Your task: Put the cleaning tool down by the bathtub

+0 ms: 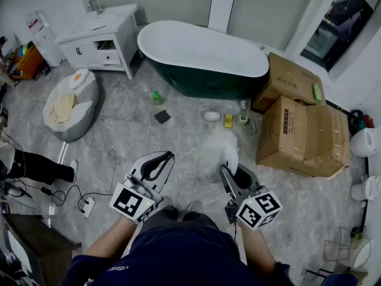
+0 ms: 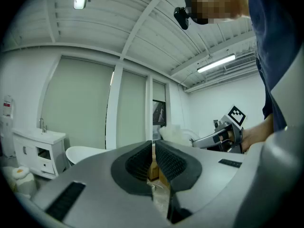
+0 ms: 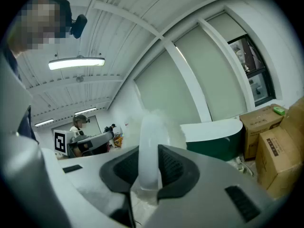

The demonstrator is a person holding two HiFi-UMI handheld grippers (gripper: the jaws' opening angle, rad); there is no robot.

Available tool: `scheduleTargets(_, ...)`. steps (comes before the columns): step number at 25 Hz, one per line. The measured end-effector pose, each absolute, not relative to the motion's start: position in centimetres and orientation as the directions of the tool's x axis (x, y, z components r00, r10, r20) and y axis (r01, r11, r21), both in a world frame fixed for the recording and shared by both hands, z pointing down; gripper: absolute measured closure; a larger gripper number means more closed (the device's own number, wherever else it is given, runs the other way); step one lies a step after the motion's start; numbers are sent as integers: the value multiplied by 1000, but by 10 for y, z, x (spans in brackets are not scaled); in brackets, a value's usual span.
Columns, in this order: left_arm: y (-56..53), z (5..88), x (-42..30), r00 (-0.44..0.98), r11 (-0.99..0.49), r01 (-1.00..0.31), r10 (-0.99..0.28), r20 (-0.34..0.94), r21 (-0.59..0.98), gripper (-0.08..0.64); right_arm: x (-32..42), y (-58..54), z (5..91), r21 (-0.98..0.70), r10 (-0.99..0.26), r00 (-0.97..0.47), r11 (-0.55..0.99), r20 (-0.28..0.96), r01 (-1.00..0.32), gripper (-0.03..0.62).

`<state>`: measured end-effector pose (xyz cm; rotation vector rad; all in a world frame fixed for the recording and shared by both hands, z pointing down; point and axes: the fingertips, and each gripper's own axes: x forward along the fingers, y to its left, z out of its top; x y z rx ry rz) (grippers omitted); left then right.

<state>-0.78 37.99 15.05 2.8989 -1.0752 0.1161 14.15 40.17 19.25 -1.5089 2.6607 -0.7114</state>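
The bathtub [image 1: 202,55], white inside and dark green outside, stands at the far side of the tiled floor; it also shows in the right gripper view as the bathtub [image 3: 213,137]. My right gripper [image 1: 229,170] is shut on the white handle of a fluffy white cleaning tool [image 1: 219,151], held above the floor well short of the tub. In the right gripper view the tool's handle [image 3: 151,146] stands upright between the pads of the right gripper [image 3: 149,172]. My left gripper [image 1: 168,157] hangs beside it, shut with nothing in it; its jaws nearly touch in the left gripper view [image 2: 153,151].
Cardboard boxes [image 1: 303,130] are stacked right of the tub. A white vanity cabinet [image 1: 101,37] and a white cushion [image 1: 70,103] sit at the left. A green bottle [image 1: 156,97], a dark sponge [image 1: 162,116] and small items lie on the floor before the tub. A power strip [image 1: 87,206] lies near my feet.
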Motion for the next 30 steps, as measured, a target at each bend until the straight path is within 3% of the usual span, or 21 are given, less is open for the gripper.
scheduleTargets(30, 381, 152, -9, 753, -755, -656, -652, 85, 22, 526, 140, 402, 192, -384, -824, -531, 432, 200, -816, 499)
